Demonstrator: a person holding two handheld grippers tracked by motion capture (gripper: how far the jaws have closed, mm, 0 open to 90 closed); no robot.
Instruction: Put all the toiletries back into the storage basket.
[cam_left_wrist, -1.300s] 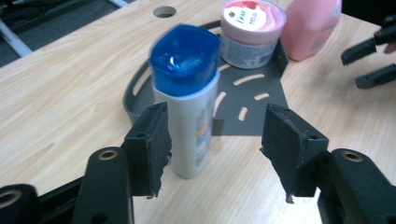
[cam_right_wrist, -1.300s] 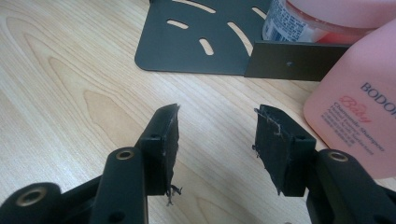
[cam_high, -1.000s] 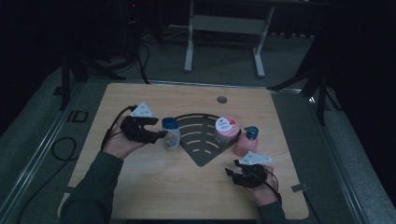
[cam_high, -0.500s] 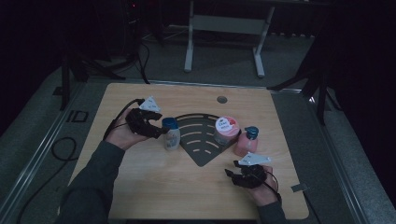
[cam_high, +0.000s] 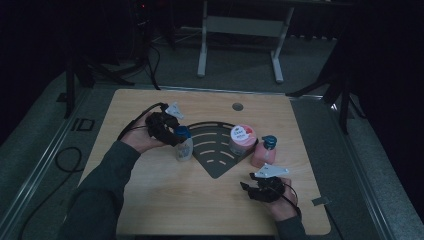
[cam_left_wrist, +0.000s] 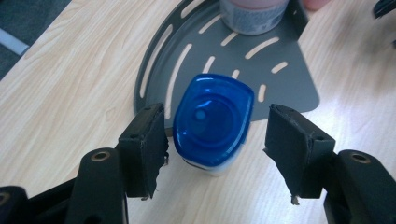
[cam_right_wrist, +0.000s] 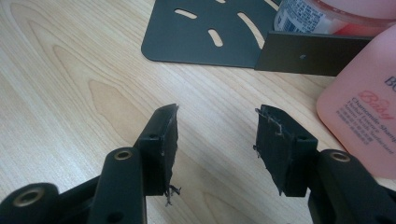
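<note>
Blue-capped bottle (cam_left_wrist: 212, 125) stands upright between my left hand-held gripper's (cam_left_wrist: 212, 140) parted jaws, beside the grey slotted rack (cam_left_wrist: 280, 70). One pad touches its cap; the other stands clear.

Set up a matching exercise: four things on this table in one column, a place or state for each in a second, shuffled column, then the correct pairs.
Things:
1. blue-capped bottle
2. pink shampoo bottle
3. pink-lidded jar
4. right gripper

Places or states:
A. stands on the dark slotted rack
B. open, with bare table between its jaws
C. stands between the open jaws of the left gripper
D. stands on the wood just off the rack's right edge

Pairs: 1-C, 2-D, 3-A, 4-B
</note>
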